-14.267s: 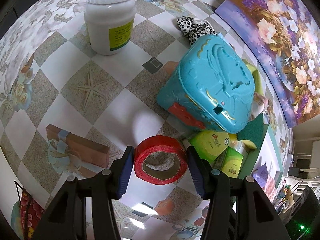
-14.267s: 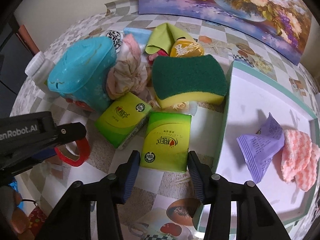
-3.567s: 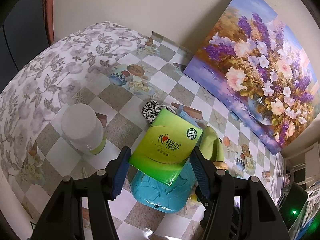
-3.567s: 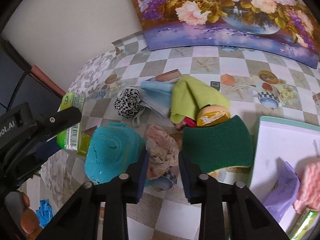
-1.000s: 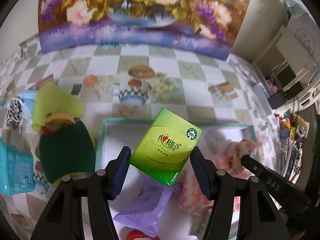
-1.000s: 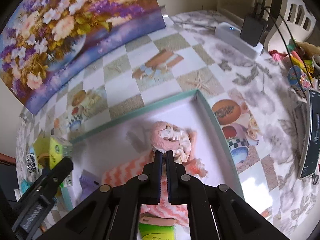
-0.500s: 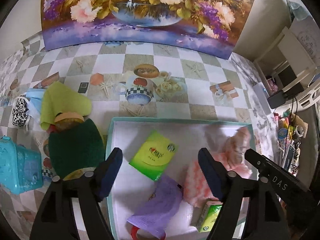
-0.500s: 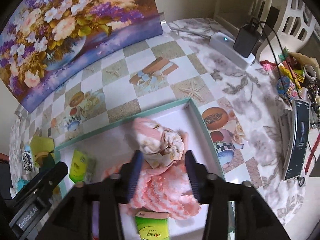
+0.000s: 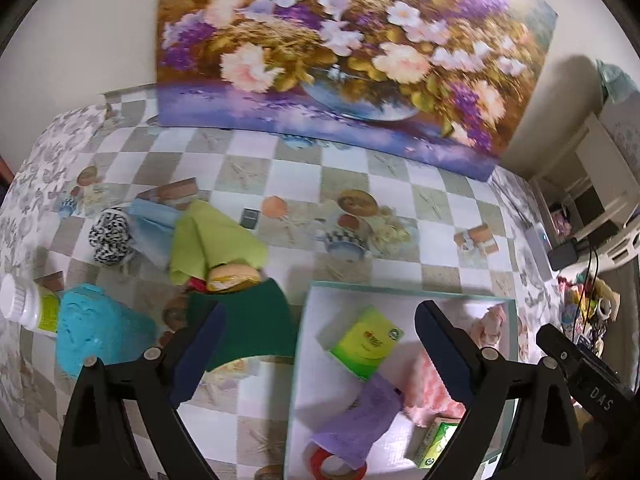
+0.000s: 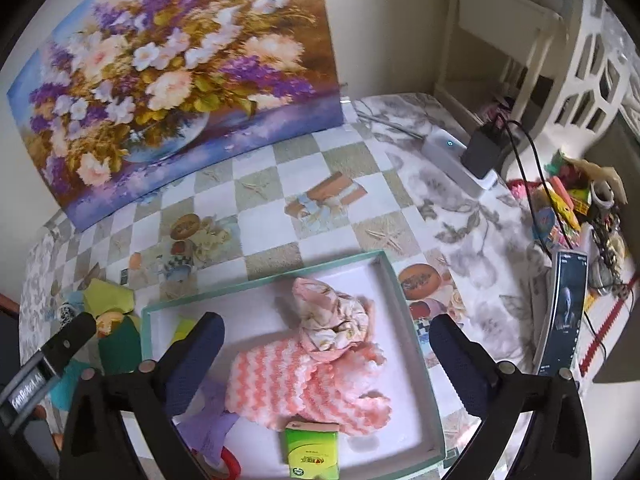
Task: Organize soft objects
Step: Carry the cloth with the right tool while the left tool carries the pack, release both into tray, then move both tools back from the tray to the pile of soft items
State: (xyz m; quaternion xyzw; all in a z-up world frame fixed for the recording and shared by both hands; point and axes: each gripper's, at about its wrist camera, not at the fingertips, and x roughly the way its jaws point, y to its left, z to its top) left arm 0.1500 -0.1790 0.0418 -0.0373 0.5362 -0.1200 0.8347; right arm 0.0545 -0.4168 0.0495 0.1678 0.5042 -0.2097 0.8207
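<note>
Both drops were done! My left gripper (image 9: 320,356) gaped wide and empty, its green tissue pack (image 9: 366,342) now lying in the white tray (image 9: 298,344). My right gripper (image 10: 328,356) hung wide open too, the floral cloth (image 10: 334,322) released onto the striped towel (image 10: 308,388). The sponge (image 9: 244,326) waited left of the tray.

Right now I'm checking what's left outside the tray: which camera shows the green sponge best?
The left wrist view: the sponge lies left of the tray, its green top mostly visible. The right wrist view shows only a sliver beside the left claw's arm.
</note>
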